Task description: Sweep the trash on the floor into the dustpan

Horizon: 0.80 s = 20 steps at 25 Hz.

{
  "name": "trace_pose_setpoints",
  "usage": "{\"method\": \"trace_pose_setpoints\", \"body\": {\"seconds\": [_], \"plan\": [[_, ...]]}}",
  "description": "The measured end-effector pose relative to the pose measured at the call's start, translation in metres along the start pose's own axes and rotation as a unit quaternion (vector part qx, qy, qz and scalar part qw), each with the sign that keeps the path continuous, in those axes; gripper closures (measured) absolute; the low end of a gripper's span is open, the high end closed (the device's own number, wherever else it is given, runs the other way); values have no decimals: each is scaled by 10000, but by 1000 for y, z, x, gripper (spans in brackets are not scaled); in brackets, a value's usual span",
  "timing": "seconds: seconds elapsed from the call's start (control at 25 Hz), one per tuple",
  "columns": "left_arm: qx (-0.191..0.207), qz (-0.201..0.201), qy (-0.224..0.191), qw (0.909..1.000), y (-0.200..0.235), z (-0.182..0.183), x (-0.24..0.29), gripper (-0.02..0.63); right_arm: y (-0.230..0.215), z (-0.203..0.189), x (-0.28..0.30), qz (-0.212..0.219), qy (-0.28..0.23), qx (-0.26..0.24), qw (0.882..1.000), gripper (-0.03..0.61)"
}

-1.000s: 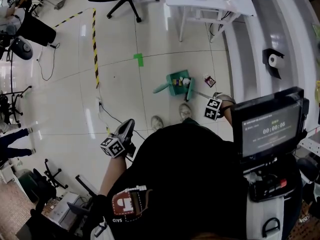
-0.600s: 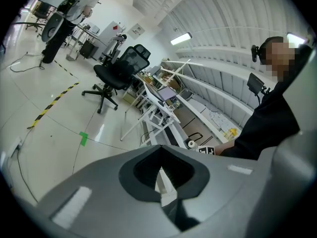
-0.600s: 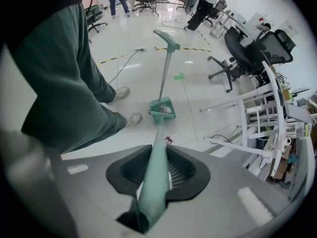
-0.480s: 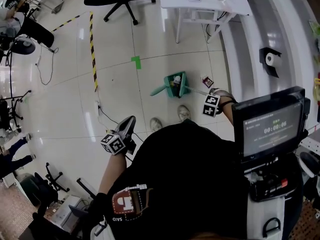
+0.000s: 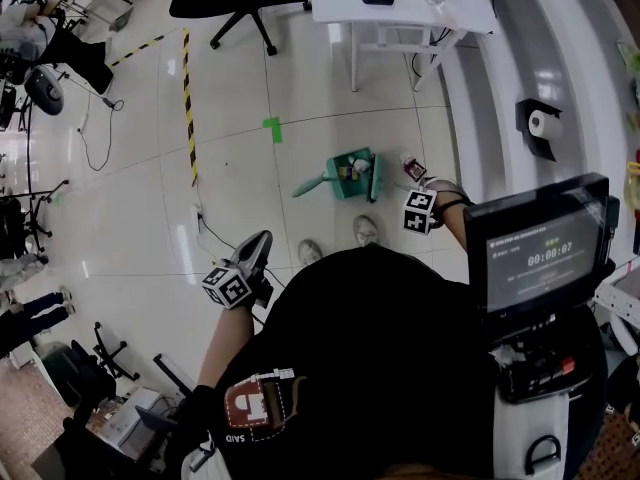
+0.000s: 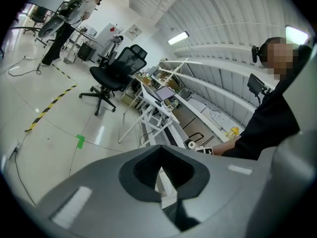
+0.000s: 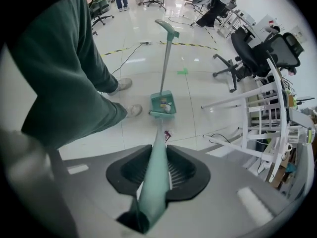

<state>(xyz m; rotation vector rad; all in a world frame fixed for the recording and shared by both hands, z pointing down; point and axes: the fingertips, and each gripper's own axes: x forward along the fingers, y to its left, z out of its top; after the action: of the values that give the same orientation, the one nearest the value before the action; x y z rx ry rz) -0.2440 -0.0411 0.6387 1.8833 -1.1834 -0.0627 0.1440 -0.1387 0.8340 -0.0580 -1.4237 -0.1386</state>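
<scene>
Status of sweep: partly done, by the look of it. The right gripper (image 7: 158, 155) has its jaws clamped on the pale green, tapering plastic broom handle (image 7: 151, 192), which runs from the jaws down towards the square green plastic dustpan (image 5: 339, 187) on the glossy white tiled floor (image 5: 240, 158). The dustpan stands free on its base, its long green upright handle (image 7: 165, 58) held by nothing. Several small pieces of trash, one round and white, lie inside it. One small red-and-white wrapper (image 7: 167, 134) lies on the floor just beside the broom handle, between the dustpan and the right gripper, outside the pan.

The left gripper (image 6: 160, 155) has its jaws closed together on nothing and hangs at the person's left side, well apart from the dustpan.

Risks noted:
- The dustpan is unsteadied. A firm stroke against its mouth would likely shove it along the smooth tile or tip it, spilling what it holds.
- The wrapper looks light and flat; a fast or skewed stroke may flick it past the side of the pan instead of into it.
- The right gripper holds the broom handle far from the broom's working end, so the handle may twist in the jaws under side load.
- The person's pale shoe (image 7: 132, 111) stands near the dustpan and could knock it.
</scene>
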Motion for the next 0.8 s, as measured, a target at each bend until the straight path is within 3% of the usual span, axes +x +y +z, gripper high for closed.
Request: {"method": "trace_pose_setpoints", "body": {"seconds": [0.36, 0.8], "plan": [[96, 122, -92, 9998, -26, -7, 8, 615, 2, 19, -13, 89, -533, -70, 9985, 491], [283, -139, -163, 9994, -57, -15, 10, 615, 38, -13, -27, 263, -577, 504, 9967, 491]]}}
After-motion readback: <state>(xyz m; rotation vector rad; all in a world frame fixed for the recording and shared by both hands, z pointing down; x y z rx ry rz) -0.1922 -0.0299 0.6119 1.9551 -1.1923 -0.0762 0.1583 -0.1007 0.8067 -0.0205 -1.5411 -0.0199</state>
